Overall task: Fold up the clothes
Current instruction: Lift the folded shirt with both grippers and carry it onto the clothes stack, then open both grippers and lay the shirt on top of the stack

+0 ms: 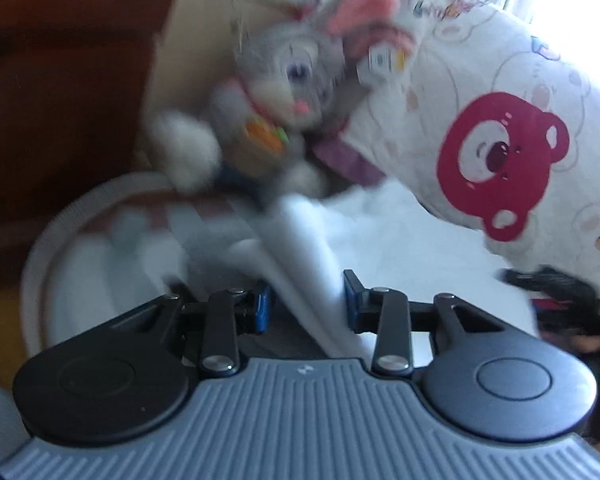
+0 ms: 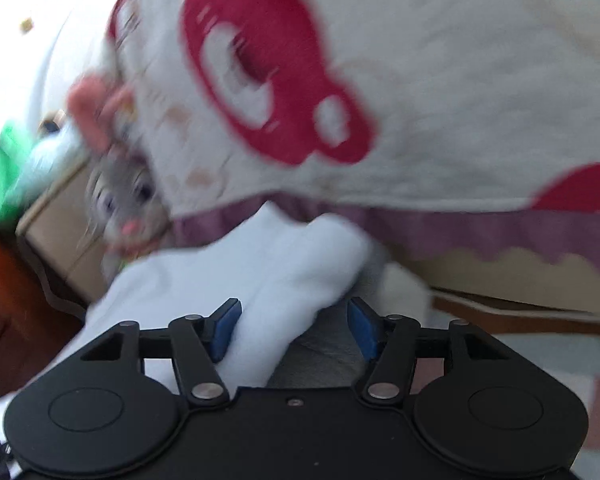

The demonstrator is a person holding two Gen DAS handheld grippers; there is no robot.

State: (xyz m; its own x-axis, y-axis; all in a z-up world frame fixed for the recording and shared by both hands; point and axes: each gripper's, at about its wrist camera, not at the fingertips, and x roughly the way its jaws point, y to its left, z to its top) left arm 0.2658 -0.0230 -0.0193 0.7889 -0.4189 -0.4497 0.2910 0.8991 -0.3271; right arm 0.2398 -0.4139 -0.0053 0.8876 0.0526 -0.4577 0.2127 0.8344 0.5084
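Observation:
A white garment (image 1: pixel 300 248) lies bunched in front of both grippers, blurred in both views. In the left wrist view a raised fold of it runs between the blue pads of my left gripper (image 1: pixel 305 304). The jaws stand apart and the left pad (image 1: pixel 262 308) is clear of the cloth. In the right wrist view my right gripper (image 2: pixel 294 328) is open wide. A thick roll of the white garment (image 2: pixel 280 264) rests against its left pad (image 2: pixel 224 328), with a gap to the right pad.
A grey plush rabbit (image 1: pixel 284 80) leans on a cream quilt printed with red bears (image 1: pixel 499 160) just behind the garment. Dark brown wood (image 1: pixel 60 80) stands to the left. A round white rim (image 1: pixel 60 224) curves at the lower left. A cardboard box (image 2: pixel 60 216) sits left of the rabbit (image 2: pixel 124 200).

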